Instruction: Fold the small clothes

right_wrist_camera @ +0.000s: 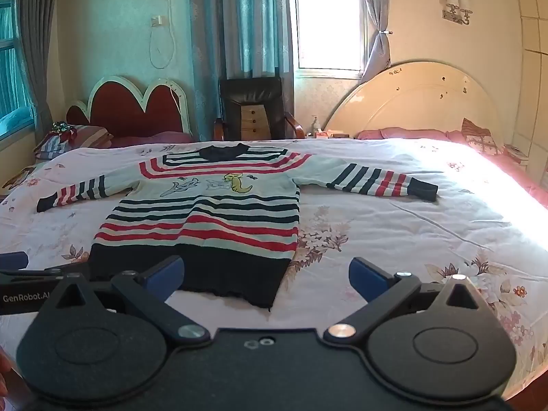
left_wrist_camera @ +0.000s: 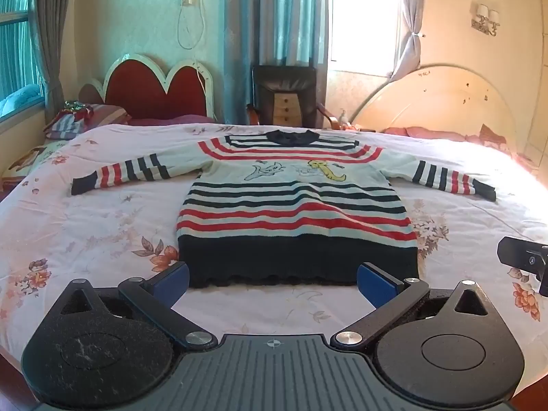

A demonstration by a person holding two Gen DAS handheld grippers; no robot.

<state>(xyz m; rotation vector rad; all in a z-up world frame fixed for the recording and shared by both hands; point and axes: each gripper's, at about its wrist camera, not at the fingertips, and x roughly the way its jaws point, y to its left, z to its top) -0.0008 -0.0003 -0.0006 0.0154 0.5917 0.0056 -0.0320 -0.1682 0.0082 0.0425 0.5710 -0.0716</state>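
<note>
Sweater (left_wrist_camera: 294, 202), small and striped in navy, red and pale blue with cartoon figures on the chest, lies flat and face up on a bed, and no fold has been made yet. Both sets of jaws are spread wide and grasp nothing. The left gripper (left_wrist_camera: 273, 282) hovers just short of the sweater's dark navy hem (left_wrist_camera: 298, 260), roughly centred on it, blue pads (left_wrist_camera: 174, 281) flanking the hem's width. The right gripper (right_wrist_camera: 266, 279) hangs near the hem's right corner (right_wrist_camera: 270, 303), with the left tool's tip visible at the left edge of its view. Beyond the hem, the body runs away from the cameras to a dark collar (left_wrist_camera: 291, 136). The left sleeve (left_wrist_camera: 120, 174) and the right sleeve (left_wrist_camera: 452, 179) stretch straight out to either side, cuffs resting on the floral bedspread (left_wrist_camera: 85, 233). Behind the bed stand a red scalloped headboard (left_wrist_camera: 157, 89), a dark chair (left_wrist_camera: 284, 92), curtains and a bright window. A sensible first fold, judging by the layout, is to bring each sleeve across the chest, then lift the hem toward the collar. To do it well, pinch only the knit at a cuff or hem corner, not the bedspread beneath, lift just enough to clear, and lay the fabric down smoothly so the stripes stay aligned and no wrinkle is trapped.
</note>
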